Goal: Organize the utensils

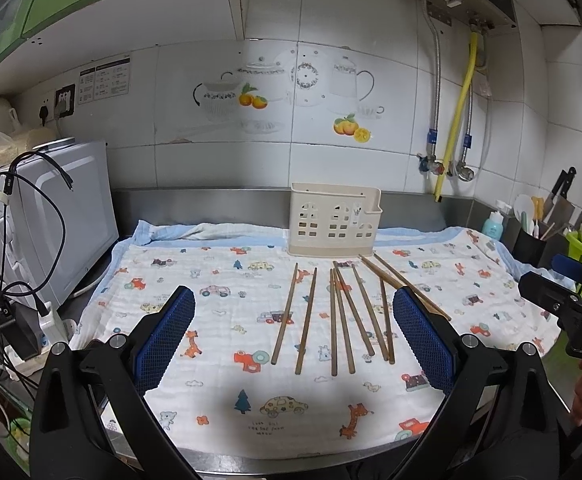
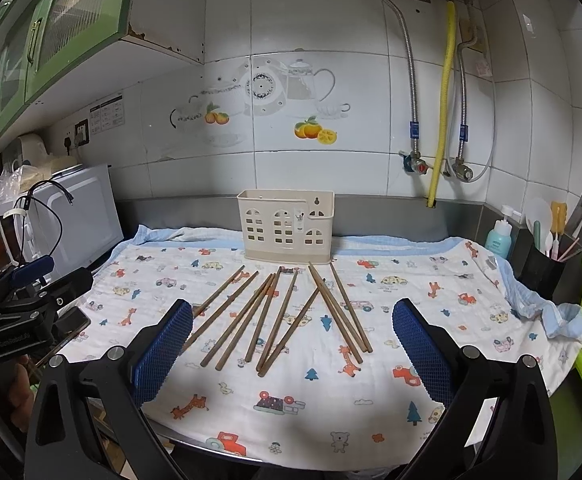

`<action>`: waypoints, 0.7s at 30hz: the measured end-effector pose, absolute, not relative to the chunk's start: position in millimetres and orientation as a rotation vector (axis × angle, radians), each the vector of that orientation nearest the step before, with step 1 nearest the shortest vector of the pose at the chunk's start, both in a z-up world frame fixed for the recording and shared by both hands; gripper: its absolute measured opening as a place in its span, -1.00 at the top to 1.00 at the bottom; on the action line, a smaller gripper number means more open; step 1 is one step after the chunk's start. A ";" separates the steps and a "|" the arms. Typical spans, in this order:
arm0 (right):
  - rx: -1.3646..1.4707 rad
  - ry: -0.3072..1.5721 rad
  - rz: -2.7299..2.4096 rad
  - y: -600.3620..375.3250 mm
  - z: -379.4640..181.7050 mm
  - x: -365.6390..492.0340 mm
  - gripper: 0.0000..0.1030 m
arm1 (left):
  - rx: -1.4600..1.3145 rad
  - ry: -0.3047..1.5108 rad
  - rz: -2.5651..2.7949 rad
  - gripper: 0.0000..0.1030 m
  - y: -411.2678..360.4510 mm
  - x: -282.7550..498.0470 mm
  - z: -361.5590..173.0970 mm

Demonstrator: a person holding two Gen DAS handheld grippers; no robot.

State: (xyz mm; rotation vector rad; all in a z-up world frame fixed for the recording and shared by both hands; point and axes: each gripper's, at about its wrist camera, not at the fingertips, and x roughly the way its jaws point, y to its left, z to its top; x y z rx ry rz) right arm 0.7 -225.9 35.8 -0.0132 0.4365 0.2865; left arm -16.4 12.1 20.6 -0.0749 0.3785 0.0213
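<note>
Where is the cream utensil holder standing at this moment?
The cream utensil holder stands upright at the back of the printed cloth, against the steel backsplash, just behind the far tips of the wooden chopsticks.

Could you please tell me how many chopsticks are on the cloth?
10 chopsticks, all lying loose, fanned across the printed cloth in front of the beige holder; some cross or overlap, so one may be hidden.

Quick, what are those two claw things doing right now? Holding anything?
Left gripper: open, holding nothing, above the chopsticks.
Right gripper: open, holding nothing, also above the chopsticks.
</note>
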 end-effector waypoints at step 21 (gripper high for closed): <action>-0.016 0.423 0.302 -223.6 38.8 -6.0 -0.88 | -0.071 0.366 0.027 -0.90 11.0 -23.2 27.0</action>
